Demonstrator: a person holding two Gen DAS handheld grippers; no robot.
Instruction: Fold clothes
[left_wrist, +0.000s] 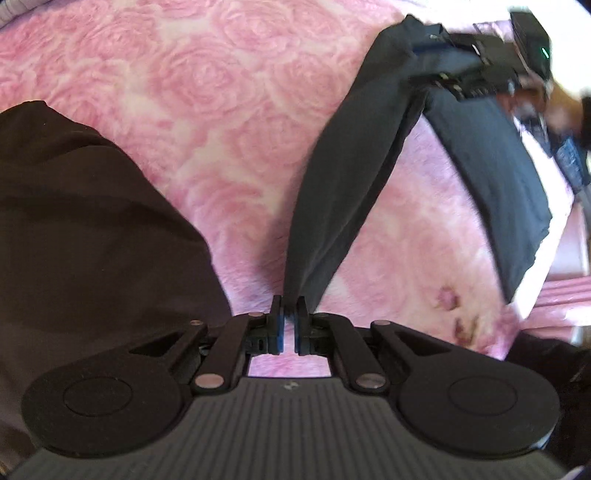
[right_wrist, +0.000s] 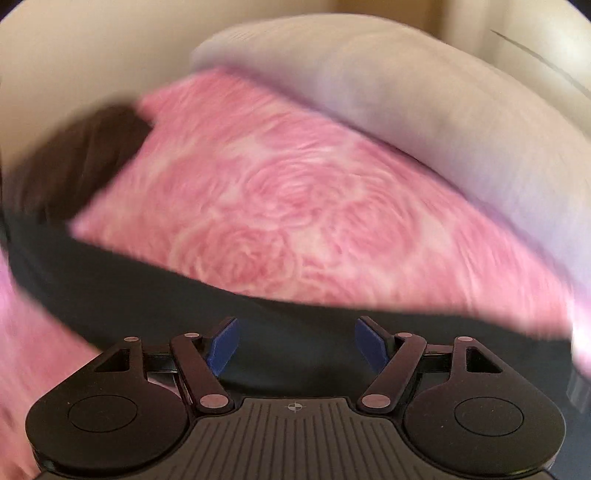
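Observation:
A dark grey garment (left_wrist: 343, 177) hangs stretched above a pink rose-patterned bedspread (left_wrist: 207, 96). My left gripper (left_wrist: 290, 314) is shut on one end of it. The other end runs up to my right gripper (left_wrist: 465, 70) at the top right, where the cloth drapes down in a second fold (left_wrist: 491, 177). In the right wrist view, my right gripper (right_wrist: 295, 343) has its blue pads (right_wrist: 221, 347) spread wide, and the dark garment (right_wrist: 295, 332) lies across the gap between them. This view is blurred by motion.
A dark brown garment (left_wrist: 92, 221) lies on the bedspread at the left and also shows in the right wrist view (right_wrist: 74, 162). A pale lilac pillow (right_wrist: 406, 96) sits beyond the bedspread (right_wrist: 295, 206). A beige wall (right_wrist: 92, 55) stands behind.

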